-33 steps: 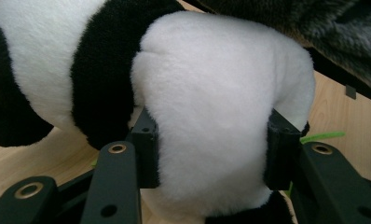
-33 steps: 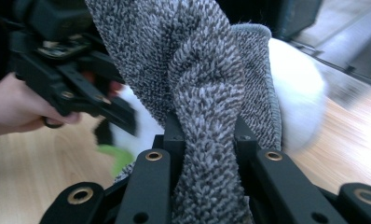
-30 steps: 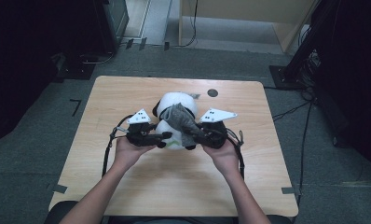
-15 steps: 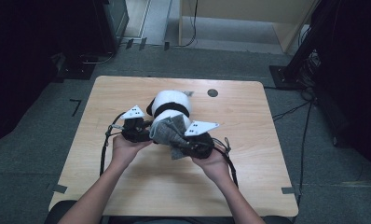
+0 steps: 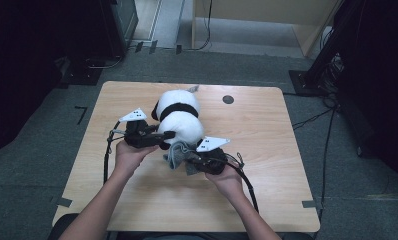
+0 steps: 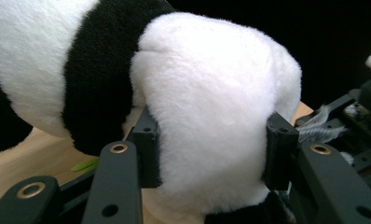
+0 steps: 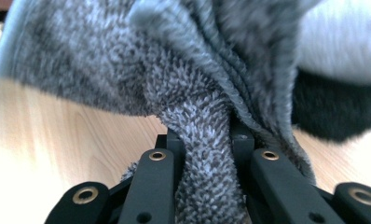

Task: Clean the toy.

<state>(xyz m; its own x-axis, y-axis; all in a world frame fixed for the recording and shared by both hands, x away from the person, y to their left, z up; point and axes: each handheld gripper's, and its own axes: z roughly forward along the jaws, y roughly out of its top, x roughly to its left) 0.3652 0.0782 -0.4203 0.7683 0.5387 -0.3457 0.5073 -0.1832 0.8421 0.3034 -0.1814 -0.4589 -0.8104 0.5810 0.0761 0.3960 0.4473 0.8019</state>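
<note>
A black-and-white plush panda (image 5: 178, 121) lies on the wooden table (image 5: 267, 130). My left gripper (image 5: 159, 137) is shut on the panda's white rounded end (image 6: 211, 135), its jaws pressing into the fur from both sides. My right gripper (image 5: 189, 161) is shut on a grey fuzzy cloth (image 5: 179, 156), which is bunched between its jaws (image 7: 207, 154). The cloth lies low at the table beside the panda's near end. In the right gripper view the panda's black and white fur (image 7: 342, 79) shows behind the cloth.
A small dark round hole (image 5: 228, 99) is in the table's far right part. Cables (image 5: 247, 180) trail from both grippers over the tabletop. Dark equipment (image 5: 117, 25) and a wooden cabinet (image 5: 267, 20) stand on the floor beyond the table.
My right gripper has come down and toward the near edge, drawing the grey cloth off the panda's top to the table beside it. The left gripper has kept its grip on the panda.
</note>
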